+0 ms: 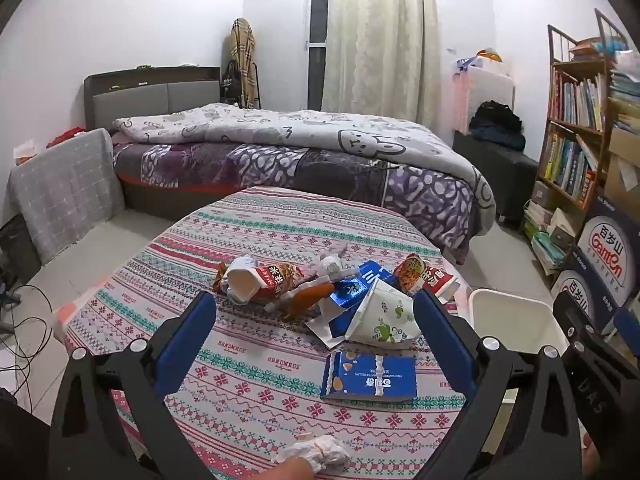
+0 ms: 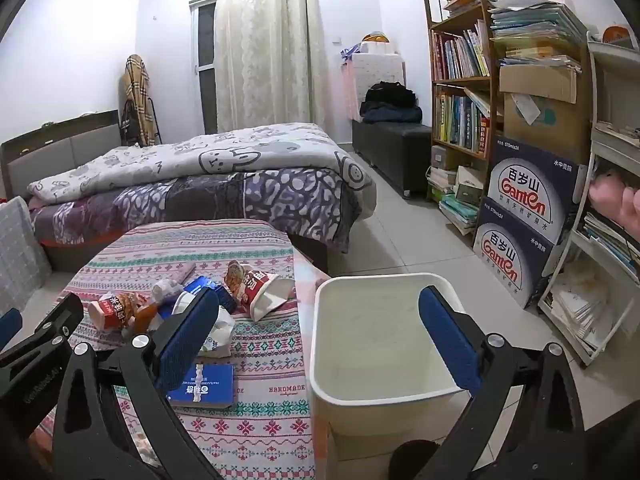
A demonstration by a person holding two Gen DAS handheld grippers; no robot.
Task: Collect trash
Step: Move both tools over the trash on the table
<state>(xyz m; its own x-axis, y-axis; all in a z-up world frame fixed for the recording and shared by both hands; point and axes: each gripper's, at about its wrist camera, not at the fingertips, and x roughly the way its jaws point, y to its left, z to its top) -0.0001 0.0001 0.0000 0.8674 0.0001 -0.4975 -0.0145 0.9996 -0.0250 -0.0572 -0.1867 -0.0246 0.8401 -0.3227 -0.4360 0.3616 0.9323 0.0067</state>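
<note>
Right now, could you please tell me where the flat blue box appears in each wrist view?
Left wrist view: the flat blue box lies on the tablecloth, lower centre-right, just below the tipped paper cup.
Right wrist view: the box is lower left, partly behind the claw's left finger.
Shared landmark: the white bin.

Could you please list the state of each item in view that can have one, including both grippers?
Left gripper: open, empty, over the table.
Right gripper: open, empty, above the bin.
Bin: upright beside the table, nothing seen inside.
Floral cup: tipped on its side.
Red noodle cup: on its side, crushed.
Blue box: lying flat, torn open.
Curtain: drawn.
</note>
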